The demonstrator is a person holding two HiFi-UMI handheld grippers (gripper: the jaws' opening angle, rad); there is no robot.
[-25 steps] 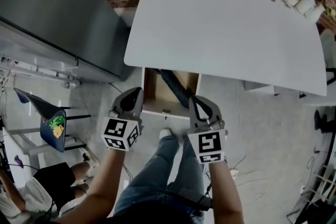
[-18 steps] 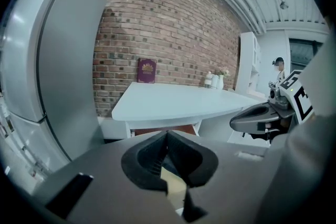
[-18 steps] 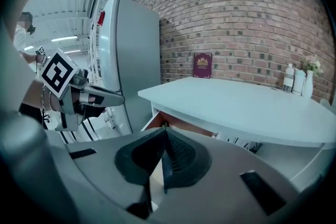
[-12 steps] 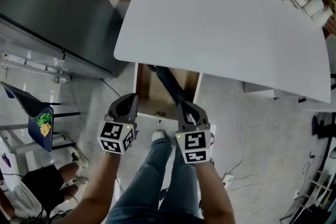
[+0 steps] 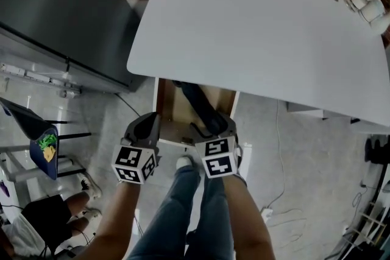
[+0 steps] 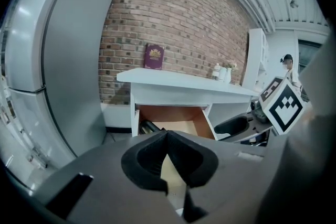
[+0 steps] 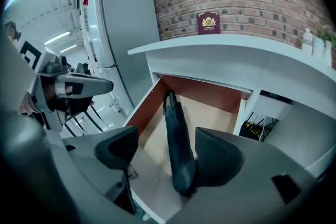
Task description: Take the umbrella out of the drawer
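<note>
My right gripper [image 7: 167, 147] hangs over the front end of the open drawer [image 7: 148, 110], its jaws opening and wide apart. The folded dark umbrella [image 7: 177, 149] lies on the drawer's floor, running lengthwise from back to front. Its near end shows between my right jaws, close beside the one on the right of that view, and the pads do not press on it. My left gripper [image 6: 167, 136] sits just outside the drawer's front left corner, jaws together with nothing between them. The drawer stands pulled out from under the white desk [image 5: 262, 27], whose top overhangs the drawer's back part. A maroon book [image 7: 209, 22] stands above and behind the drawer.
</note>
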